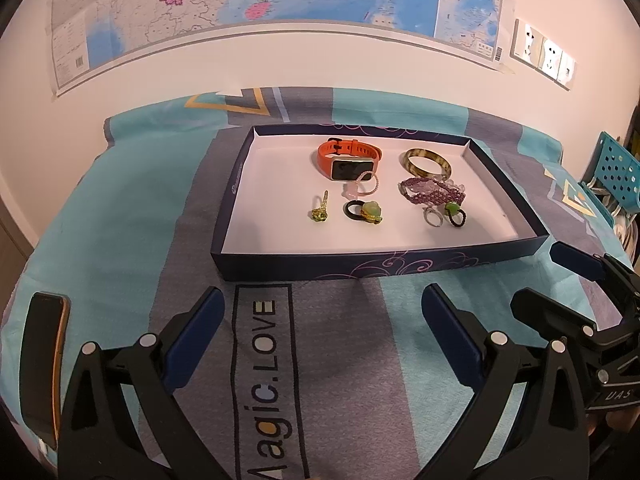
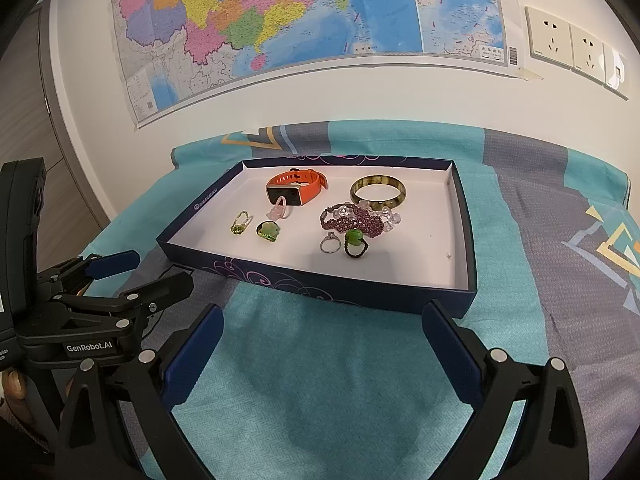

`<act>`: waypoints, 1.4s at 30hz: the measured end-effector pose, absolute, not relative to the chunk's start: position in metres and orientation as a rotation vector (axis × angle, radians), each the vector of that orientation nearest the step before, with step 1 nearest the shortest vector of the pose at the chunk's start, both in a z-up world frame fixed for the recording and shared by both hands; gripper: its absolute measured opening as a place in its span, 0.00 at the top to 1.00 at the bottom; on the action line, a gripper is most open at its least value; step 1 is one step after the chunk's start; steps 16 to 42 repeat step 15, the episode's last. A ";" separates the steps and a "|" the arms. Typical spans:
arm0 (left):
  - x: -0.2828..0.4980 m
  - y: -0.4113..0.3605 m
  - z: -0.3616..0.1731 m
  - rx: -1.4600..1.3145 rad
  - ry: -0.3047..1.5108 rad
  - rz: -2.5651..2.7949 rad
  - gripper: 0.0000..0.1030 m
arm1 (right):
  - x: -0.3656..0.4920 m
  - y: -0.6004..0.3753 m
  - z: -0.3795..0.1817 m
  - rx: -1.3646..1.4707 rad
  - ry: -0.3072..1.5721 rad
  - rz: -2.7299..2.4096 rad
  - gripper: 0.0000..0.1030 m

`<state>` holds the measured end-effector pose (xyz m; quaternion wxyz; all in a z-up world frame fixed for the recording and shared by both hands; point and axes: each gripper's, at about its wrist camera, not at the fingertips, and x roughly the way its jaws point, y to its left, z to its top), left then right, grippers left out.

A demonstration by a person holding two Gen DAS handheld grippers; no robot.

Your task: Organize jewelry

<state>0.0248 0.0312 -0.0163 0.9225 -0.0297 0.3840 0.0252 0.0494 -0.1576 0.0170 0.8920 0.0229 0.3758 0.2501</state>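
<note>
Both empty: left gripper and right gripper jaws spread wide. Ahead of the jaws, tray holds orange watch, bangle, rings.

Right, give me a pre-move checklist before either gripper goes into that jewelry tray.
1. Left gripper open and empty: ok.
2. Right gripper open and empty: ok.
3. Both grippers short of the navy tray, not touching it: ok.
4. Silver ring lying apart, easy to pinch: ok.
5. Purple bead bracelet free of the clear bead bracelet: not ok, they overlap.
6. Pink ring clear of the orange smartwatch: cannot tell.
</note>
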 end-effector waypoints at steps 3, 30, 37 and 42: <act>0.025 0.030 -0.017 -0.060 0.783 0.043 0.06 | 0.049 -0.158 0.017 0.046 0.778 0.519 0.07; 0.027 0.053 -0.025 -0.110 0.825 0.055 0.06 | 0.066 -0.197 0.010 -0.041 0.820 0.480 0.07; 0.027 0.053 -0.025 -0.110 0.825 0.055 0.06 | 0.066 -0.197 0.010 -0.041 0.820 0.480 0.07; 0.027 0.053 -0.025 -0.110 0.825 0.055 0.06 | 0.066 -0.197 0.010 -0.041 0.820 0.480 0.07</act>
